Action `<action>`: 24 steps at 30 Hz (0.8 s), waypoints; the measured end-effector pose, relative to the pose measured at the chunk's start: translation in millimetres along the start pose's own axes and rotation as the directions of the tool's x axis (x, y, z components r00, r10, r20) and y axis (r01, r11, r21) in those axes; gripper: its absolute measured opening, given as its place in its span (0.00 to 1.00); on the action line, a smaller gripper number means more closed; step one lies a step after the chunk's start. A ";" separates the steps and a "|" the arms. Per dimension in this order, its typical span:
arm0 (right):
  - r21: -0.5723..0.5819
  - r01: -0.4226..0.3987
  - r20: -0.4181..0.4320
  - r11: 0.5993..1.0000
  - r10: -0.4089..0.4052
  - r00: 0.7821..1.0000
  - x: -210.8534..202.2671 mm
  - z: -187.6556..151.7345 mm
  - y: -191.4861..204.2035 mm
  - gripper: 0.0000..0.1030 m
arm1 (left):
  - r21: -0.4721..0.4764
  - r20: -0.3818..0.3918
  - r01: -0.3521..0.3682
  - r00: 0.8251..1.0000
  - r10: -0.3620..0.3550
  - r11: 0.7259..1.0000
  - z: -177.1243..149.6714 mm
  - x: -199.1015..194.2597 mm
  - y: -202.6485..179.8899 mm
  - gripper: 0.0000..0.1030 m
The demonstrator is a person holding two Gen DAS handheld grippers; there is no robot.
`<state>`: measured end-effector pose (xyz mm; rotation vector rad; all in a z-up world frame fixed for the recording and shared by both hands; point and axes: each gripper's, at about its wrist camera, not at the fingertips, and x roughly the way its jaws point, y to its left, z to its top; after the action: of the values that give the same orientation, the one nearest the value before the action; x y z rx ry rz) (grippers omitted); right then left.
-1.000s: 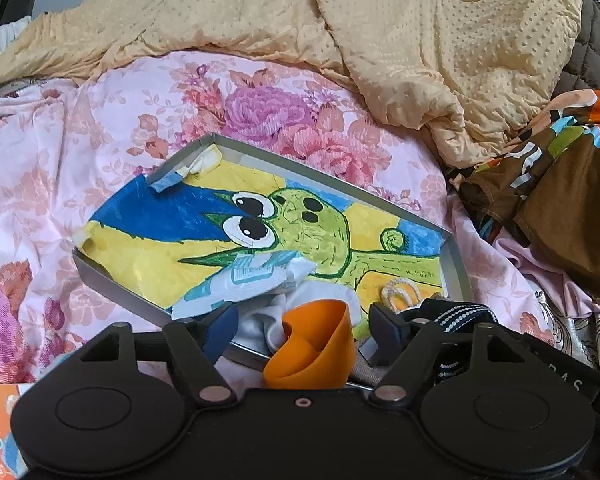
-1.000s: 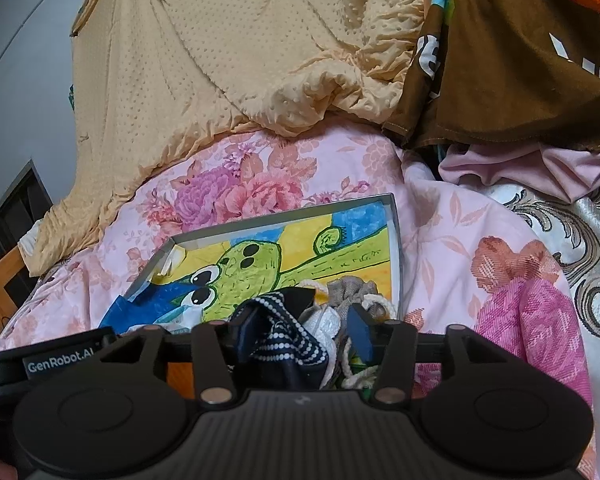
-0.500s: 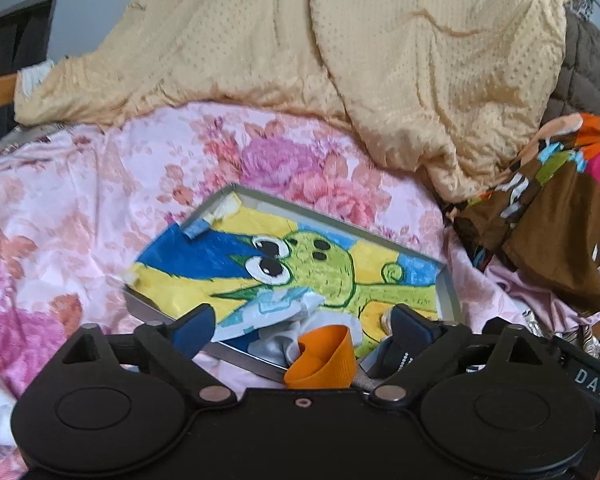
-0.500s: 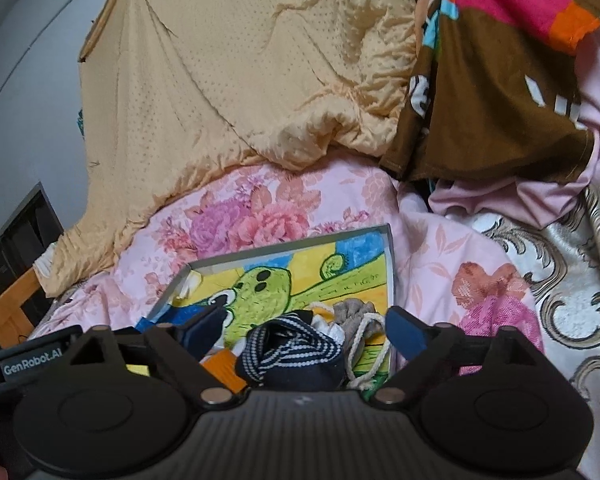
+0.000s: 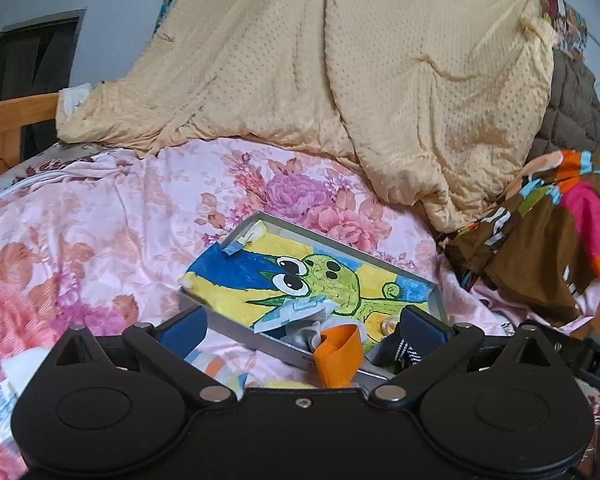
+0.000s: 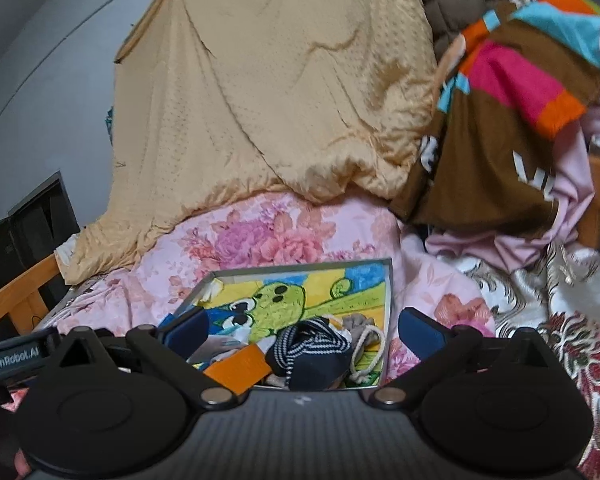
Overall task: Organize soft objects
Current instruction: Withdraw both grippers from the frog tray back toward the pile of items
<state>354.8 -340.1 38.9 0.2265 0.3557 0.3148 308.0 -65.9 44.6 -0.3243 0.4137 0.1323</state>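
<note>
A shallow grey tray (image 5: 236, 326) lined with a green cartoon drawing lies on the floral bedsheet. In its near end sit an orange piece (image 5: 337, 354), a white-grey cloth (image 5: 304, 312) and a dark striped sock (image 6: 312, 350) beside a beige cord item (image 6: 364, 350). My left gripper (image 5: 303, 330) hangs back from the tray, its jaws opening wide. The orange piece shows between them, untouched. My right gripper (image 6: 304, 332) is likewise opening, and the striped sock lies free in the tray (image 6: 300, 270) between its fingers.
A beige dotted quilt (image 5: 380, 80) is heaped behind the tray. A brown garment with bright patches (image 5: 540, 260) lies at the right. A wooden bed frame (image 5: 12, 120) and dark furniture stand at the left. A white labelled item (image 5: 4, 392) lies near the left edge.
Both grippers have widened their jaws and pulled back and up from the tray. The orange piece and the striped sock have stayed lying in the tray.
</note>
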 end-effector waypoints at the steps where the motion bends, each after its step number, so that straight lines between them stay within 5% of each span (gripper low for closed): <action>1: -0.006 -0.003 0.006 1.000 0.003 1.000 -4.6 0.4 3.5 1.00 | -0.003 0.001 0.001 1.000 -0.001 1.000 -1.0 -4.7 2.0 0.99; 15: -0.083 -0.017 0.036 0.996 0.020 0.999 -51.3 -16.4 37.8 1.00 | 0.029 0.058 0.002 0.998 -0.004 1.000 -20.3 -70.3 16.9 0.99; 24: -0.126 0.008 0.069 0.992 0.000 0.998 -74.6 -35.9 47.7 1.00 | 0.079 0.086 -0.057 0.995 0.050 0.995 -37.4 -97.0 28.1 0.99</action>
<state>262.5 -315.5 41.8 0.1123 0.2672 0.3235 200.6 -57.9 44.5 -0.2263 0.3439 0.1807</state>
